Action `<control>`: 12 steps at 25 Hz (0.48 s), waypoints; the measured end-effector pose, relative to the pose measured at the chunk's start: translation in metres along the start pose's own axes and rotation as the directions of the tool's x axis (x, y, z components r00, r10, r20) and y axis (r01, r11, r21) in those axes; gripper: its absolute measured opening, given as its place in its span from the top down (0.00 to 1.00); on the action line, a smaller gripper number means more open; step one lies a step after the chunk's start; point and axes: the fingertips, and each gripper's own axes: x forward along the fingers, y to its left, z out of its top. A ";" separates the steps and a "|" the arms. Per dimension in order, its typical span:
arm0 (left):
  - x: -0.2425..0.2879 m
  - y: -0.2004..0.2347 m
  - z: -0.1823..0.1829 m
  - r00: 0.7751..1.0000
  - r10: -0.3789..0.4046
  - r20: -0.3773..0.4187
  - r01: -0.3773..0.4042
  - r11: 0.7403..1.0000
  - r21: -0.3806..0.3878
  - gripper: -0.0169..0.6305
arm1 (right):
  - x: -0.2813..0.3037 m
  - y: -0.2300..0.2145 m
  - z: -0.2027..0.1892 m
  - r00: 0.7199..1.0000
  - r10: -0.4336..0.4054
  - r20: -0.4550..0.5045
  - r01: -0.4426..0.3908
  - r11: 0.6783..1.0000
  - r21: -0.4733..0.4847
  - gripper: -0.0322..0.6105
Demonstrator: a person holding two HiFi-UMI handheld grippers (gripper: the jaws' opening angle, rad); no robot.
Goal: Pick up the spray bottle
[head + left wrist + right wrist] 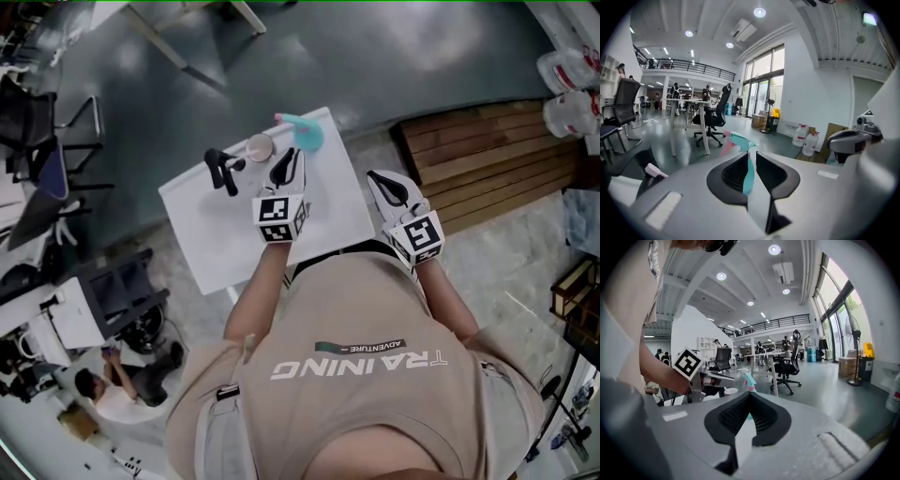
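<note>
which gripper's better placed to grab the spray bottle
Left. In the head view the left gripper sits over the table, just short of the spray bottle, jaws slightly apart and aimed at it. The right gripper hangs off the table's edge, jaws together.

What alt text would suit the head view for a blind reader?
From above: a person at a white table aims the left gripper at a teal spray bottle on its far edge; the right gripper hangs alongside.
</note>
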 end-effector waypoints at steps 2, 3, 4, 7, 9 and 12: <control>0.013 0.004 -0.006 1.000 0.011 -0.026 -0.012 1.000 -0.007 0.83 | 0.003 -0.001 -0.002 1.000 -0.002 -0.007 0.002 1.000 0.006 0.95; 0.019 0.005 -0.008 0.999 0.016 -0.037 -0.016 1.000 -0.005 0.79 | 0.005 -0.003 -0.003 1.000 -0.002 -0.010 0.002 1.000 0.008 0.95; 0.024 0.006 -0.009 0.999 0.018 -0.046 -0.018 1.000 0.000 0.77 | 0.007 -0.005 -0.003 1.000 0.000 -0.013 0.000 1.000 0.008 0.95; 0.038 0.010 -0.013 0.997 0.017 -0.071 -0.016 1.000 0.011 0.72 | 0.012 -0.010 -0.004 1.000 0.007 -0.020 -0.007 1.000 0.006 0.95; 0.047 0.012 -0.016 0.997 0.006 -0.082 -0.005 1.000 0.006 0.71 | 0.013 -0.015 -0.006 1.000 0.003 -0.027 -0.003 1.000 0.007 0.95; 0.060 0.015 -0.020 0.996 -0.006 -0.093 0.006 1.000 0.000 0.69 | 0.014 -0.023 -0.007 1.000 -0.007 -0.027 0.008 1.000 0.016 0.95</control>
